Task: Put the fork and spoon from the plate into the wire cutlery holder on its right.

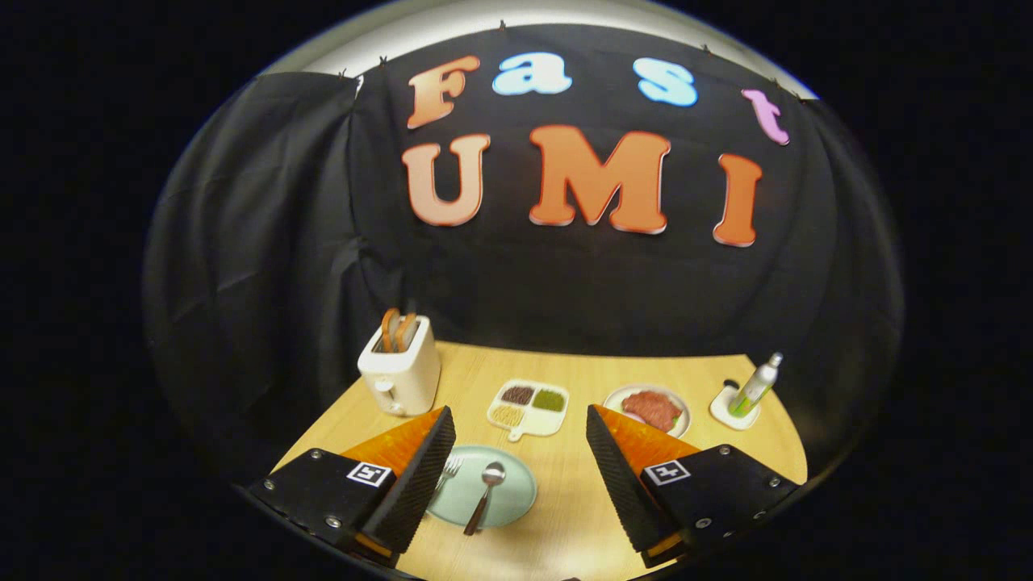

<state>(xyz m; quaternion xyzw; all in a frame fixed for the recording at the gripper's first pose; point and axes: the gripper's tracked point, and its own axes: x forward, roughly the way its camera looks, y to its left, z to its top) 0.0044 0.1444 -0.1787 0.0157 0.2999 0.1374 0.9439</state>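
We held the gripper [516, 452] above the near edge of a pale wood-grain bench [565, 516], its jaws spread wide and gripping nothing; their inner faces were ribbed. Between the jaws, nearer the left one, lay a round, smooth, pale green plate [512, 496]. On it rested a metal spoon [487, 494], bowl pointing away from us and dark handle toward us, and a metal fork [449, 472], partly hidden behind the left finger [411, 476]. Beyond the plate stood a white four-compartment dish [529, 408] with a short handle, holding grains or beans in dark, green and pale lots. To its left stood a boxy cream toaster [401, 373] with two browned slices upright in its slots. To its right were a white plate of red sliced meat [650, 409] and, further right, a green bottle [757, 386] on a white coaster [726, 407].
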